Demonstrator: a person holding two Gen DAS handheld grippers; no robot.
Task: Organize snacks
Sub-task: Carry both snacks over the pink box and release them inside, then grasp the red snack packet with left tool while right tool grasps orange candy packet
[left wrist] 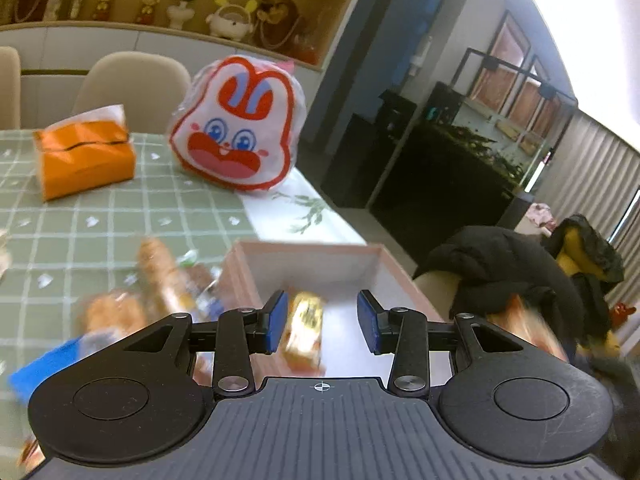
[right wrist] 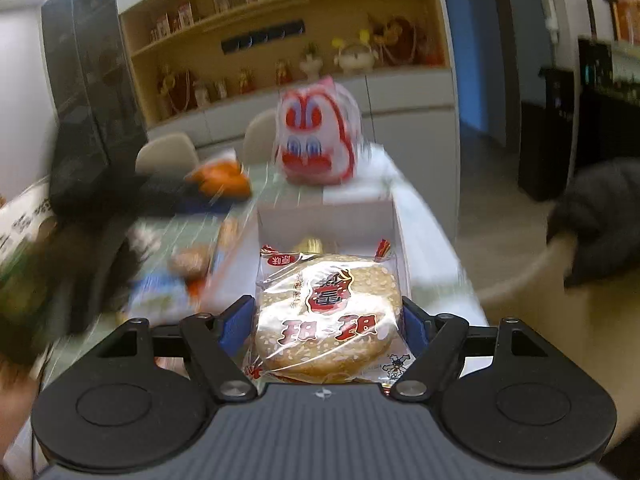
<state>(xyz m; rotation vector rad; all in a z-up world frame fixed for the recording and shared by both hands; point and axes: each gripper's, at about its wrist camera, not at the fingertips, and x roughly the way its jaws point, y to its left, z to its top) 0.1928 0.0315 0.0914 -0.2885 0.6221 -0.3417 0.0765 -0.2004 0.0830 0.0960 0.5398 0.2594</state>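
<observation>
A pink-rimmed white box (left wrist: pixel 304 250) stands on the green checked table near its right edge. A blurred yellow snack packet (left wrist: pixel 306 320) lies inside it. My left gripper (left wrist: pixel 323 322) hangs over the box, open; the packet is by the left pad, with a clear gap to the right pad. In the right wrist view my right gripper (right wrist: pixel 328 320) is shut on a clear-wrapped sesame bun pack (right wrist: pixel 328 304) with red print, held just before the box (right wrist: pixel 324 220). The yellow packet (right wrist: pixel 308 245) shows behind the bun.
Several loose bread snacks (left wrist: pixel 160 280) lie on the table left of the box. Farther back stand a rabbit-face bag (left wrist: pixel 240 128) and an orange tissue pack (left wrist: pixel 84 152). A black jacket (left wrist: pixel 512 272) drapes a chair right of the table's edge.
</observation>
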